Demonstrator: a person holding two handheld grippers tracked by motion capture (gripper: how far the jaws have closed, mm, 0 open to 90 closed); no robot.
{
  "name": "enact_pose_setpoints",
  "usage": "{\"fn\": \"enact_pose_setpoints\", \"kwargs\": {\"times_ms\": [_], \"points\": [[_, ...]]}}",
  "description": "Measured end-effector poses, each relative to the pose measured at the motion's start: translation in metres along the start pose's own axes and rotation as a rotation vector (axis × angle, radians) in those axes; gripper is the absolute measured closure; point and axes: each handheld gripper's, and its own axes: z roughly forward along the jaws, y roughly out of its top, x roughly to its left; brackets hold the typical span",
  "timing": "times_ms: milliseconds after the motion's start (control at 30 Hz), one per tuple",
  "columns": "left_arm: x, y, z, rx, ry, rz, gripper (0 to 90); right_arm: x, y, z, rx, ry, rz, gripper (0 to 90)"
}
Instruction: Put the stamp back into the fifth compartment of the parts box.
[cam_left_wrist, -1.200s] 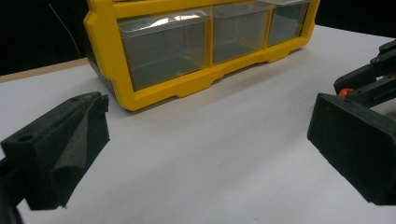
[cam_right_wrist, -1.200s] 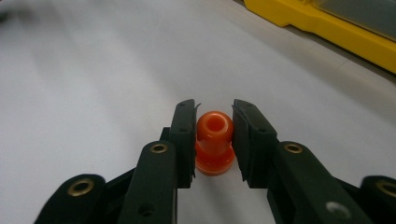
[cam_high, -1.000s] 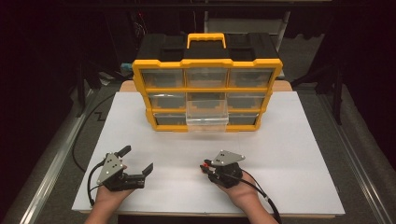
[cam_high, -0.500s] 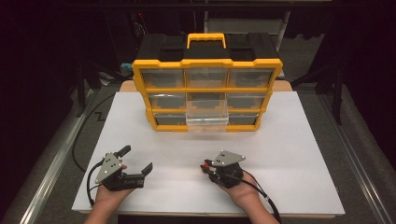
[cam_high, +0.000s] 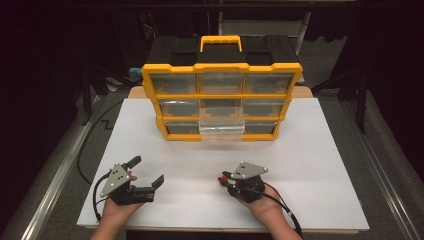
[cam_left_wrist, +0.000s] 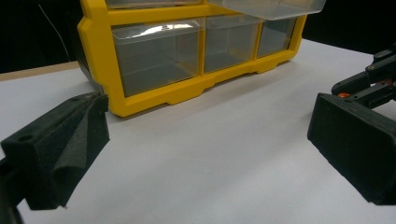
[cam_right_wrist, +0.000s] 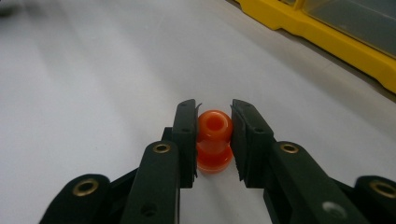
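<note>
A small orange plastic piece (cam_right_wrist: 214, 140) with a hole in its top sits clamped between the two black jaws of my right gripper (cam_right_wrist: 214, 133), just over the white table. In the high view that right gripper (cam_high: 225, 178) lies low at the front centre, its tip pointing left. My left gripper (cam_high: 146, 172) rests at the front left, open, with nothing between its foam pads (cam_left_wrist: 60, 149). The yellow organiser (cam_high: 222, 100) with clear drawers stands at the back; its middle drawer (cam_high: 222, 125) is pulled out. The organiser (cam_left_wrist: 187, 51) fills the top of the left gripper view.
The white board (cam_high: 310, 165) covers the table and ends at edges left, right and front. Black cables trail from both grippers toward the front. A dark floor and metal rails (cam_high: 55, 175) flank the table.
Both hands have held nearly still; the right gripper stays closed on the orange piece.
</note>
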Motion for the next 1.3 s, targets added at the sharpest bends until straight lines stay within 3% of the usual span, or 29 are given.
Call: {"fn": "enact_pose_setpoints", "kwargs": {"times_ms": [267, 1300], "points": [[-0.001, 0.0, 0.001, 0.012, 0.016, 0.02, 0.3, -0.009, -0.005, -0.011, -0.002, -0.018, 0.023, 73.7], [-0.001, 0.001, 0.002, 0.008, 0.01, 0.022, 0.3, -0.035, -0.021, -0.042, -0.009, -0.107, 0.073, 73.7]]}}
